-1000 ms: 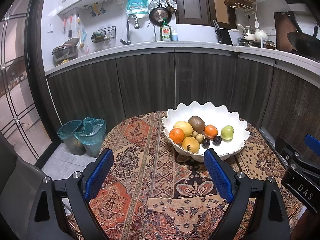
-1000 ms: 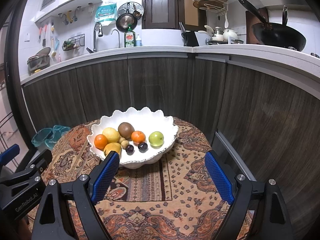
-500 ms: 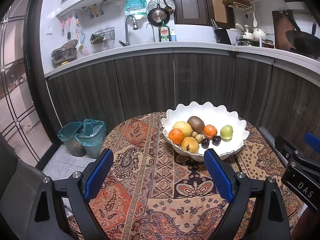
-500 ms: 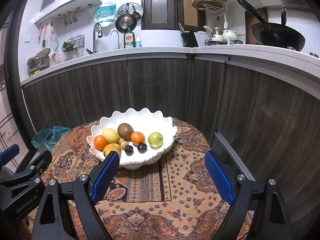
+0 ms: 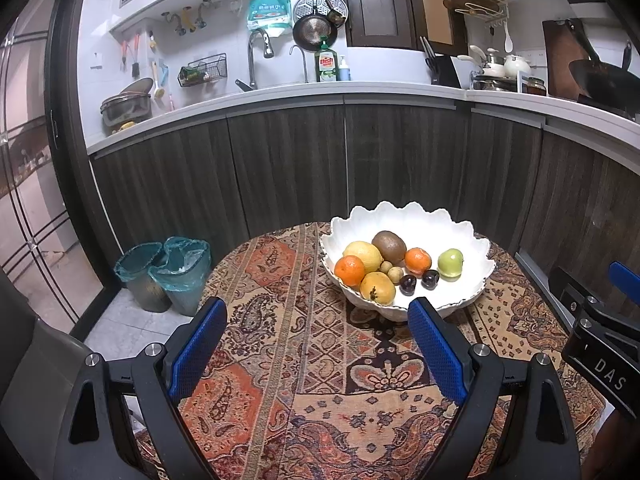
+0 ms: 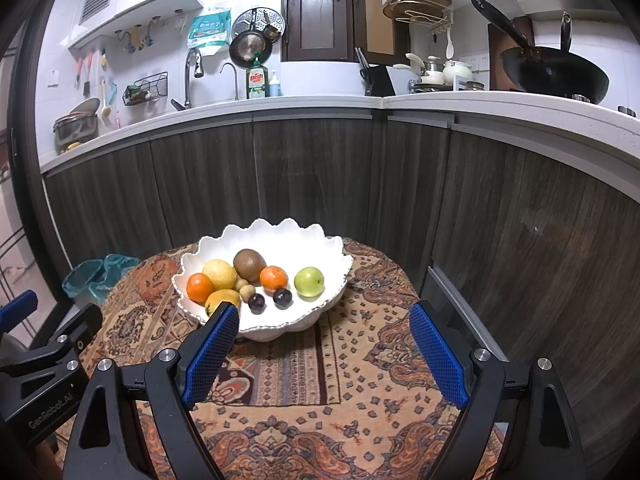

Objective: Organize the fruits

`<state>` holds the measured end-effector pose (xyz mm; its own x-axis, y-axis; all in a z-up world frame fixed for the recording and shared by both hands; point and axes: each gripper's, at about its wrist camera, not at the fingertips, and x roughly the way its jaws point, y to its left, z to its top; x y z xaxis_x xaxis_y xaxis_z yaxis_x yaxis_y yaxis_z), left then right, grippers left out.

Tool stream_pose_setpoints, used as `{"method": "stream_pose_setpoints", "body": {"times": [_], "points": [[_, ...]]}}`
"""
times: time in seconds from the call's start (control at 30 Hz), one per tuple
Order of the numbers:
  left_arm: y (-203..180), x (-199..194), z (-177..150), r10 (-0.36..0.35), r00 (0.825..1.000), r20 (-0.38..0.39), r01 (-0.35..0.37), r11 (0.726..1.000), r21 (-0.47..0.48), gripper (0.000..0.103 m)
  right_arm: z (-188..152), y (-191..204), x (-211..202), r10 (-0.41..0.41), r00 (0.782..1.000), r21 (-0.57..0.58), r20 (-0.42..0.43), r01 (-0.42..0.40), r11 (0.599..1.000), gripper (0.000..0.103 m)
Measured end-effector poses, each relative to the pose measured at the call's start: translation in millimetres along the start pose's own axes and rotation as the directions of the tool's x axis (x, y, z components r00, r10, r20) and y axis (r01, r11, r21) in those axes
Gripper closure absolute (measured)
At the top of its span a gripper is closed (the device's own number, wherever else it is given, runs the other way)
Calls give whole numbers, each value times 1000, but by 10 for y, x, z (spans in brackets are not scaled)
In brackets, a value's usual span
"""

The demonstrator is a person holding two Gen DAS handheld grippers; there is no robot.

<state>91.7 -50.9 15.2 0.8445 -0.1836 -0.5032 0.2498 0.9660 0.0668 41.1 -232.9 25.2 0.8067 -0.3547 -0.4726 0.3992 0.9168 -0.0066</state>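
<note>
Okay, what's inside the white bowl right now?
The white bowl holds two oranges, a lemon, kiwi, green apple, two dark plums; anything beneath them is hidden.

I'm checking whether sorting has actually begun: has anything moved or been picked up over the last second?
Almost nothing. Both views drift very slightly; nothing was grasped or released. The left gripper and right gripper stay open and empty, short of the white bowl, and the fruit in it lies as before.

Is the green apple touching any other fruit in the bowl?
No, the green apple sits apart on the right side of the bowl.
</note>
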Motion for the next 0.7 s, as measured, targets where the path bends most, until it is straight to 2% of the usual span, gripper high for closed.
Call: {"method": "stream_pose_setpoints", "body": {"times": [0.7], "points": [[-25, -17, 2, 0, 1000, 1, 0, 1000, 19, 10, 15, -30, -1, -4, 1000, 6, 3, 4, 1000, 15]]}}
